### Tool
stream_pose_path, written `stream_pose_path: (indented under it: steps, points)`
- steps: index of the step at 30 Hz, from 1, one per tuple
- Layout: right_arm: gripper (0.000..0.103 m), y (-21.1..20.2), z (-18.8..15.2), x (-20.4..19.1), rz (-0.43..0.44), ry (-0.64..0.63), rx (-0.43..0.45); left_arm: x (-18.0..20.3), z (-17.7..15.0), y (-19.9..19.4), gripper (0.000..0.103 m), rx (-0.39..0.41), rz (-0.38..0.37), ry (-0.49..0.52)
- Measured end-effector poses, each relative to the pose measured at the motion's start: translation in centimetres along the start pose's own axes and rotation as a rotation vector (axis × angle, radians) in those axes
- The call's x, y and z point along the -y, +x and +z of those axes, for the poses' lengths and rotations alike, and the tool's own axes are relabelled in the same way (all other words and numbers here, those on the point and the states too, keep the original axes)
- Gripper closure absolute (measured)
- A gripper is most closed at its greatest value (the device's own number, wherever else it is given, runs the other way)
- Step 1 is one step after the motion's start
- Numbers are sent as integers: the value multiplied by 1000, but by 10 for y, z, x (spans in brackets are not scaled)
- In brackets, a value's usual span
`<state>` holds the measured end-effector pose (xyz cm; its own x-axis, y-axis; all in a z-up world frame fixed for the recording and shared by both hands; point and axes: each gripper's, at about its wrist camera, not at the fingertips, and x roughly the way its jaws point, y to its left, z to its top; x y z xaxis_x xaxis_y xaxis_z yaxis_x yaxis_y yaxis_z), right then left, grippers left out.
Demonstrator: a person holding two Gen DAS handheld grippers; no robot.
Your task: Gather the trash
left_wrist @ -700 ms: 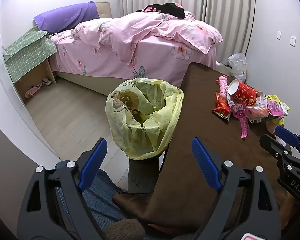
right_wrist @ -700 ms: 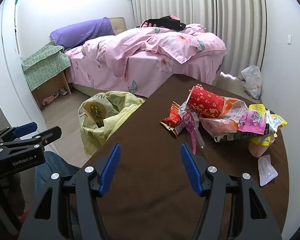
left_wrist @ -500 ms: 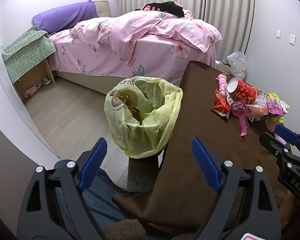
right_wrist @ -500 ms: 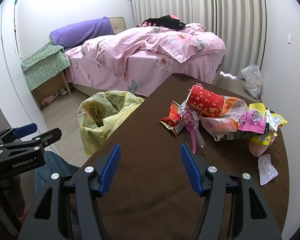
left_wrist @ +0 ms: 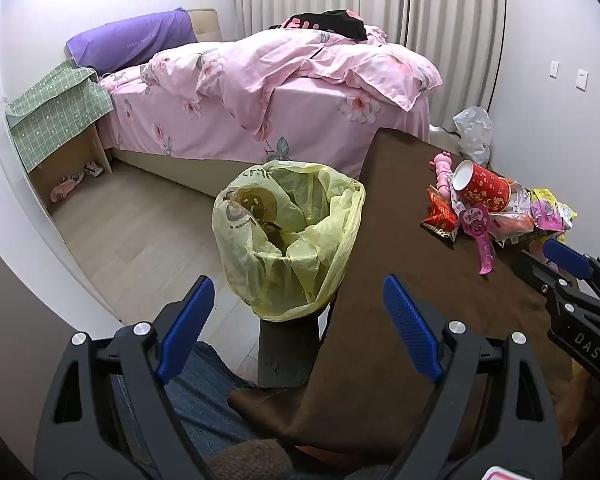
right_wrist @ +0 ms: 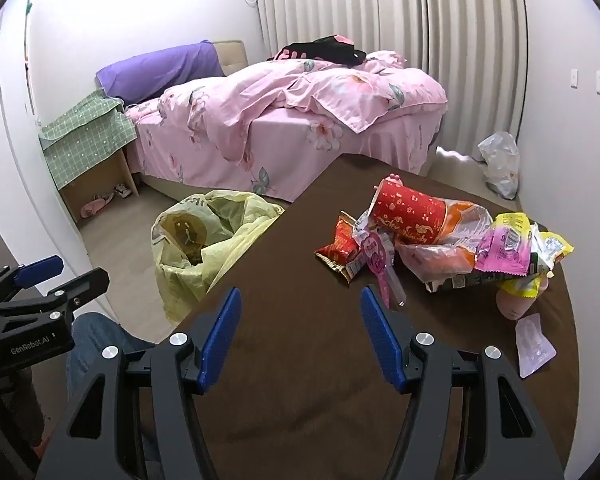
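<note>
A pile of trash lies on the brown table (right_wrist: 284, 360): a red paper cup (right_wrist: 410, 210) on its side, a red snack wrapper (right_wrist: 338, 246), a pink tag stick (right_wrist: 378, 270), orange and pink-yellow wrappers (right_wrist: 508, 246). The cup also shows in the left wrist view (left_wrist: 480, 188). A bin lined with a yellow bag (left_wrist: 290, 236) stands beside the table's left edge, also in the right wrist view (right_wrist: 204, 244). My left gripper (left_wrist: 296, 320) is open and empty, near the bin. My right gripper (right_wrist: 300, 336) is open and empty over the table, short of the pile.
A bed with pink bedding (right_wrist: 292, 112) stands behind the table. A side table under a green cloth (left_wrist: 56, 120) is at the left. A white plastic bag (right_wrist: 500, 164) lies on the floor by the curtain. A clear plastic piece (right_wrist: 534, 342) lies at the table's right.
Both views have shifted only slightly; the left gripper has drifted a little, so the bin sits a bit higher in its view. Both grippers stay open.
</note>
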<state>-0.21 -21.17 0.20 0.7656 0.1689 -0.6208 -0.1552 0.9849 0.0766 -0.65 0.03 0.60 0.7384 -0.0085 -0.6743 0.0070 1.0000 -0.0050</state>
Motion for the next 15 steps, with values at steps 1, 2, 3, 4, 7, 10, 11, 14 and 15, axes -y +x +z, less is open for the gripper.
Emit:
stream_pose_path:
  steps: [1,2,3,4,7,10,11,14,15]
  points:
    - [44,0,0,-1,1,0,-2,0,0,0,21,0,0,1]
    - [44,0,0,-1,2,1,-3,0,0,0,21,0,0,2]
    - [44,0,0,-1,4,2,-3,-1,0,-1,21,-1,0,4]
    - [44,0,-1,-2,6,3,-5,-1,0,-1,21,-3,-1,4]
    - [44,0,-2,-4,6,0,-5,-3,1,0,21,-7,-5,1]
    - [44,0,-2,-6,1,-7,-7,-4,0,2,21,-10,-11,-2]
    - [44,0,-2,-6,1,-7,-9,-4,-1,2,21,-12,-12,-4]
    - [44,1,-3,-7,4,-8,-13,-7,-1,4,21,-17,-16,-12]
    - [44,1,-3,-7,3,-9,-14,-8,-2,4,21,-17,-16,-15]
